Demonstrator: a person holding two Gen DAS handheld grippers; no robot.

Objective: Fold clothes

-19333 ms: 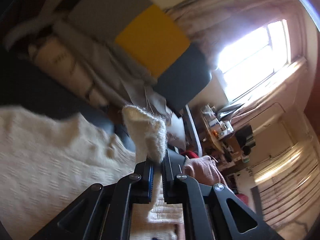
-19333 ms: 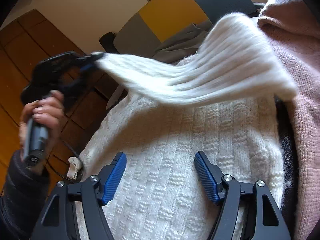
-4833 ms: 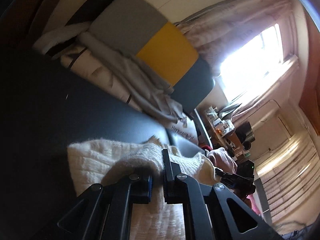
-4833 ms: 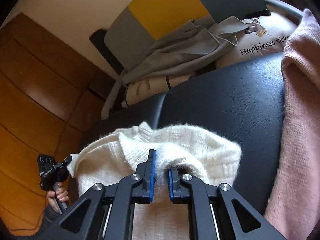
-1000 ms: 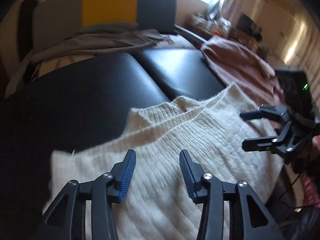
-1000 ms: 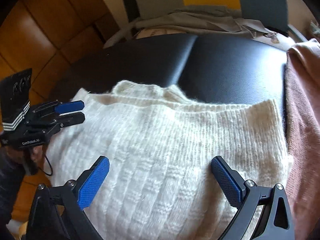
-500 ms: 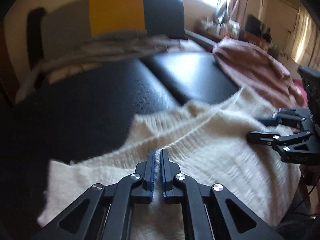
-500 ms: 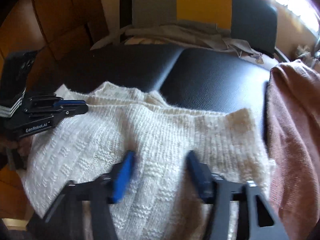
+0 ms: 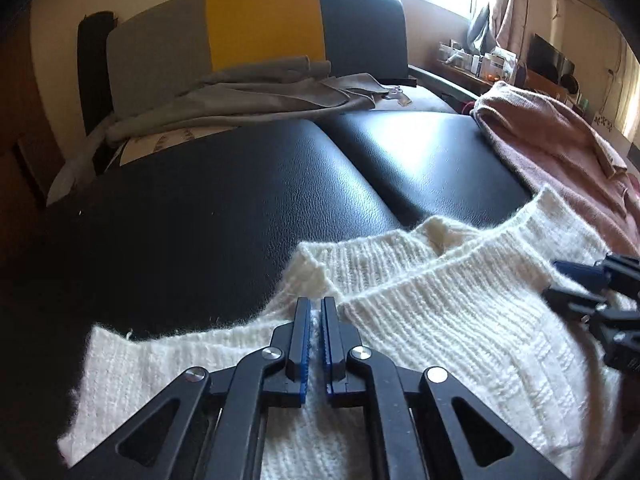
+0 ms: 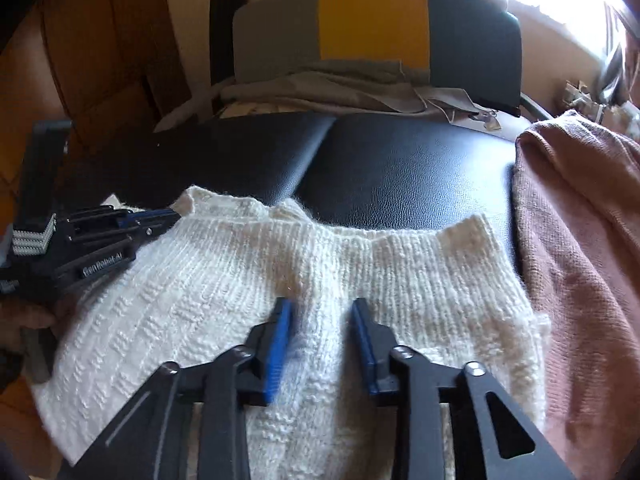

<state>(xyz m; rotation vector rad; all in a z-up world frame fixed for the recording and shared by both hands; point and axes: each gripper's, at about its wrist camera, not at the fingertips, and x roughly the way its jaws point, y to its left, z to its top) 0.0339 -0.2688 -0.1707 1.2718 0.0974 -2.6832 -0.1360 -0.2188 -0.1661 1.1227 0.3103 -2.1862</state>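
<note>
Since second ago, left tool [image 9: 316,312] goes from spread to clamped on white sweater [image 9: 460,320]; right tool [image 10: 322,320] narrows, half open, nothing gripped yet. Sweater lies part-folded on black couch [image 10: 400,168] beside pink sweater [image 10: 580,240]. Judge next fold being set up.

A black padded bench [image 9: 248,200] carries a white knit sweater [image 9: 440,320], a pink sweater [image 10: 580,240] (right edge), and grey cloth [image 9: 260,92].
</note>
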